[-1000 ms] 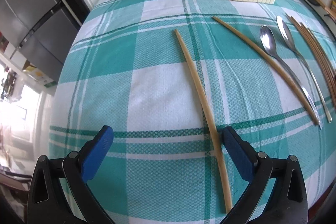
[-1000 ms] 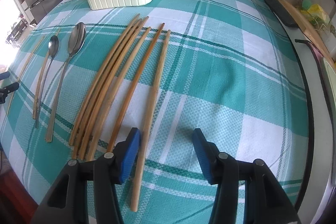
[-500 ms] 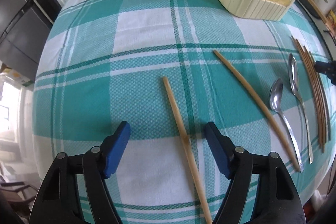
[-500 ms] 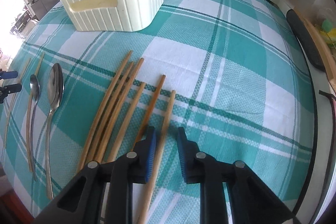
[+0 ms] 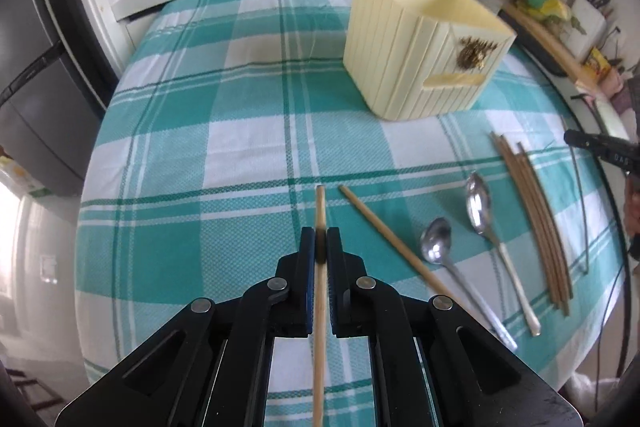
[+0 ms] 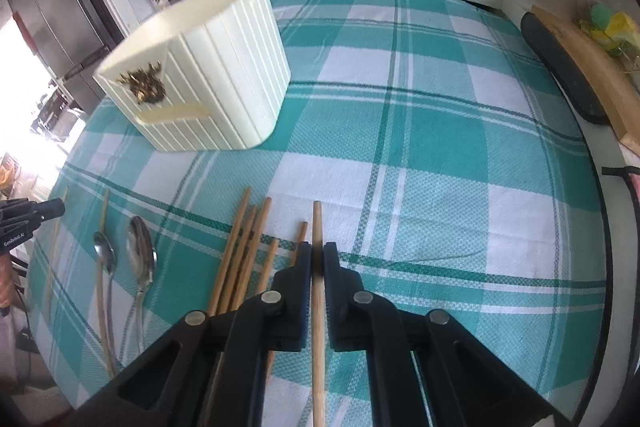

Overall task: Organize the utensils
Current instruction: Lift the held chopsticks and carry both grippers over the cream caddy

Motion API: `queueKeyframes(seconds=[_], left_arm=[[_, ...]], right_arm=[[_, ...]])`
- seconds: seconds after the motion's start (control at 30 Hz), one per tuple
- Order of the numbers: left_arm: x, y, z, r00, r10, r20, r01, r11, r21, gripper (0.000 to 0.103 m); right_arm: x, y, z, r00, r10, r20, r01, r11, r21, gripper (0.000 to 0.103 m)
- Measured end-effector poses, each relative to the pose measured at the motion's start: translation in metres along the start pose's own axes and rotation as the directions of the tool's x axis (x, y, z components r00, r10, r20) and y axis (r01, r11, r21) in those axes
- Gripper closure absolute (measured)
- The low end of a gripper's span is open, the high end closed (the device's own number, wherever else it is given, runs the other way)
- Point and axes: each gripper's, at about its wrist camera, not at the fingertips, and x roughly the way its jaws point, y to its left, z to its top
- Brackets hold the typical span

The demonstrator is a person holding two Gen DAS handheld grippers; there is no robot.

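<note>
My left gripper point(image 5: 320, 241) has its jaws pinched narrow on one chopstick point(image 5: 319, 291); the tip sticks out ahead, the tail runs off the bottom edge, so full length is cut off. My right gripper point(image 6: 317, 259) is the same: jaws tight on another chopstick point(image 6: 318, 307), tip ahead, rear end lost below the frame. Can't tell whether either stick is lifted or just resting on the cloth.

Count from the left cam: 1 loose chopstick point(image 5: 394, 245) lying diagonal just right of my jaws, 2 spoons point(image 5: 478, 201) beside it, then a bundle of chopsticks point(image 5: 536, 215) further right, so tightly packed I can't count them there. From the right cam approx 5 tips show in that bundle point(image 6: 244, 247), lower ends hidden behind my gripper body.

Cream ribbed holder point(image 5: 416, 51) stands upright at the far side of the desk, well apart from the utensils, w/ a gold ornament point(image 6: 144, 85) and a blank pale label strip on the front. Inside mostly out of sight.

Writing: only white lettering on the other gripper's arm at the left edge of the right cam, reads roughly "GenRobot.AI" point(image 6: 16, 237); partly blurred. Jar labels on the rear counter too small to read.

All on a teal-and-white checked tablecloth point(image 6: 440, 131).
</note>
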Motion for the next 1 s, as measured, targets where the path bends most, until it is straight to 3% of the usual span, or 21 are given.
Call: queueKeyframes(seconds=[0.13,0.27,0.5,0.57,0.67,0.77,0.83,0.9,1.0], left_arm=[[-0.058,-0.008,0.005,0.988,-0.084,0.127,0.084,0.996,0.001,0.099],[-0.1,-0.017,0.007,0.967,-0.125,0.222,0.122,0.992,0.027,0.099],[-0.141,-0.018,0.031,0.921,-0.178,0.346,0.185,0.983,0.015,0.099],[-0.153,-0.018,0.049,0.902,-0.196,0.385,0.208,0.978,0.011,0.099],[-0.174,-0.022,0.082,0.857,-0.208,0.471,0.229,0.973,0.014,0.099],[-0.187,-0.03,0.114,0.812,-0.186,0.554,0.203,0.979,0.031,0.099],[-0.185,-0.037,0.134,0.795,-0.17,0.582,0.185,0.982,0.035,0.099],[-0.173,-0.042,0.152,0.795,-0.159,0.585,0.175,0.984,0.03,0.099],[-0.148,-0.046,0.175,0.812,-0.136,0.568,0.158,0.987,0.01,0.099]], right_arm=[[-0.064,0.012,-0.005,0.992,0.039,0.123,-0.036,0.999,-0.024,0.097],[-0.117,0.031,-0.011,0.975,0.041,0.217,-0.024,0.997,-0.077,0.097],[-0.171,0.054,-0.005,0.923,0.036,0.382,0.004,0.995,-0.103,0.097],[-0.179,0.058,0.008,0.904,0.028,0.426,0.012,0.996,-0.092,0.097],[-0.19,0.062,0.041,0.869,0.029,0.495,0.008,0.997,-0.073,0.097],[-0.2,0.072,0.076,0.823,0.039,0.566,0.009,0.997,-0.081,0.097],[-0.202,0.081,0.098,0.793,0.041,0.607,0.02,0.995,-0.093,0.097],[-0.196,0.09,0.119,0.777,0.041,0.629,0.03,0.994,-0.101,0.097],[-0.18,0.096,0.142,0.768,0.043,0.639,0.019,0.996,-0.089,0.097]])
